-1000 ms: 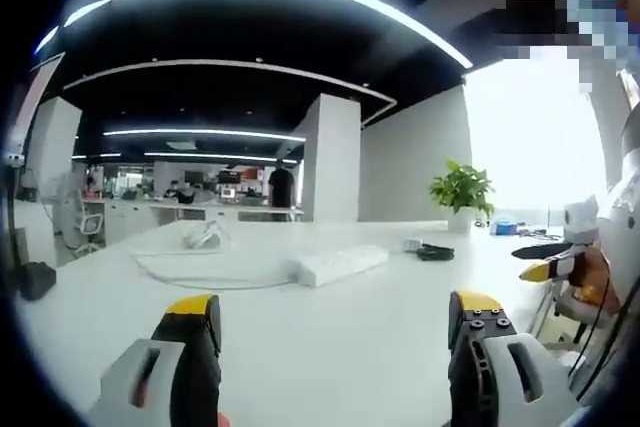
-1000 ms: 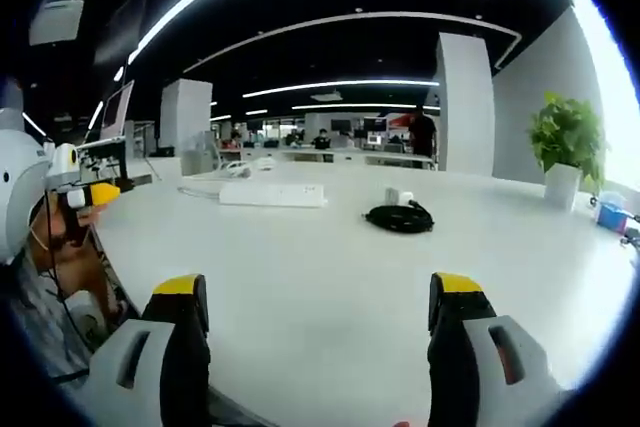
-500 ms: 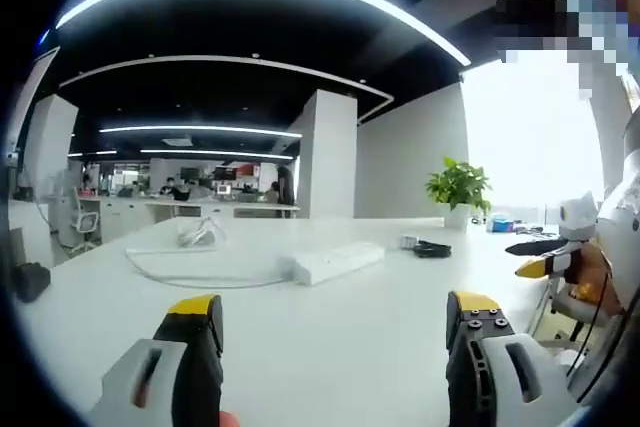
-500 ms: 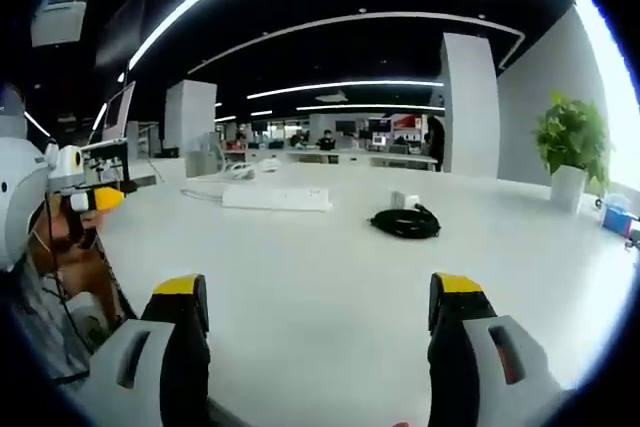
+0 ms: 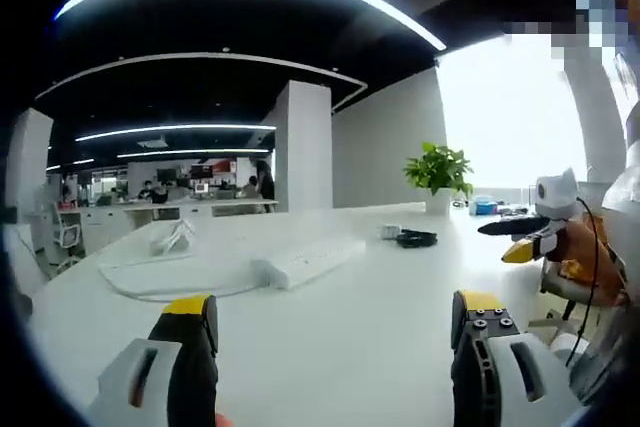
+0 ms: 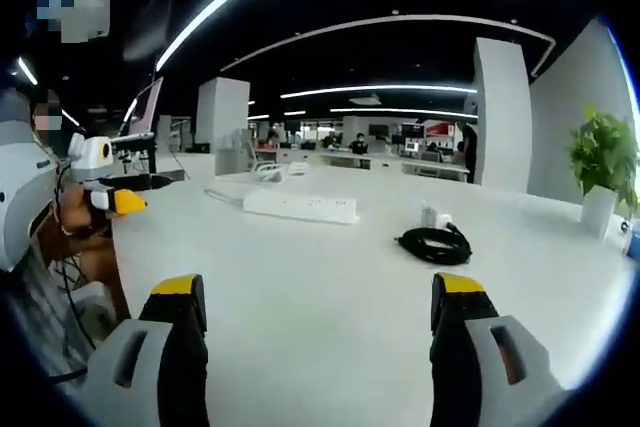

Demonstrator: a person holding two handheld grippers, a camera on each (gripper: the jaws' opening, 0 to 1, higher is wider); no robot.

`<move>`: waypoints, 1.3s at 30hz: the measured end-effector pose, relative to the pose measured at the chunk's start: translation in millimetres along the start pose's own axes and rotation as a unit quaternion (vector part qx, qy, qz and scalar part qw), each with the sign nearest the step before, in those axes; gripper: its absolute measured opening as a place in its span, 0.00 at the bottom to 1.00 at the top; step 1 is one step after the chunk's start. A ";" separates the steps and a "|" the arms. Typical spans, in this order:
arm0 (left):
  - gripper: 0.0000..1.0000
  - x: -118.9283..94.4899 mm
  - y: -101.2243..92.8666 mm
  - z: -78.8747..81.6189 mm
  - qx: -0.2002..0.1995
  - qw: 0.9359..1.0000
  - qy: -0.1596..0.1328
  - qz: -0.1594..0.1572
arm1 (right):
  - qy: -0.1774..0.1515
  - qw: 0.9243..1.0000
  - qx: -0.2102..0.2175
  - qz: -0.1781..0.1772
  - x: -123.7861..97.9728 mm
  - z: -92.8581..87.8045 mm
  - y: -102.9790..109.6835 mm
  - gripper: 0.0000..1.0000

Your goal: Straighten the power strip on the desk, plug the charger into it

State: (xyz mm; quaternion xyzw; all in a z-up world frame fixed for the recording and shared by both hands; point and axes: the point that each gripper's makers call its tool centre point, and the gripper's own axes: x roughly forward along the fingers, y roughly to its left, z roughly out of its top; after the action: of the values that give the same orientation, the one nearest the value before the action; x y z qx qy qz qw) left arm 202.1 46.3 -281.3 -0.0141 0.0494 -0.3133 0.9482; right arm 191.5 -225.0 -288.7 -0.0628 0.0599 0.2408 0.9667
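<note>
White desk [image 6: 330, 287], power strip [image 6: 300, 206] beyond coiled charger [image 6: 435, 240], potted plant [image 5: 436, 173] behind, both claws agape, empty.

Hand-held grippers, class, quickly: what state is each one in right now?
Left hand-held gripper: open, holding nothing, above the desk.
Right hand-held gripper: open, holding nothing.

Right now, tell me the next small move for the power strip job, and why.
Probably bring the left gripper forward to the power strip. It lies skewed on the white desk, well ahead of the open jaws, untouched. The charger with its black coiled cable sits apart from it, and the right gripper is open too, so straightening likely comes first.
</note>
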 end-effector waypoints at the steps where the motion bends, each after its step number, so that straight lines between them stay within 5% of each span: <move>1: 0.99 1.5 -0.3 1.5 -0.002 1.000 0.000 -0.001 | -0.003 1.000 0.000 0.001 1.3 0.9 -0.3 0.93; 9: 0.99 9.3 7.9 15.8 -0.040 0.999 -0.018 0.006 | -0.013 1.000 -0.010 0.018 17.2 8.7 3.3 0.95; 16: 0.99 19.4 15.8 25.9 -0.014 0.999 -0.026 0.013 | -0.020 0.999 -0.020 0.027 28.6 16.0 -3.6 0.94; 23: 0.99 34.6 17.2 22.9 -0.031 0.999 -0.016 -0.009 | -0.015 0.998 -0.031 0.052 51.2 17.9 -9.9 0.92; 30: 0.99 52.8 23.1 22.9 -0.004 1.000 -0.012 -0.014 | -0.050 0.996 -0.020 0.076 69.6 34.2 -21.5 0.88; 39: 0.97 81.2 40.4 12.5 -0.007 1.000 0.002 -0.005 | -0.051 0.992 -0.059 0.099 105.3 39.9 -32.9 0.86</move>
State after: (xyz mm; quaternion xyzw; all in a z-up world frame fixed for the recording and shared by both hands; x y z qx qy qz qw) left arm 292.2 30.3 -278.2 -0.0207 0.0534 -0.3177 0.9465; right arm 302.8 -199.6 -261.7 -0.1014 0.0023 0.3416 0.9343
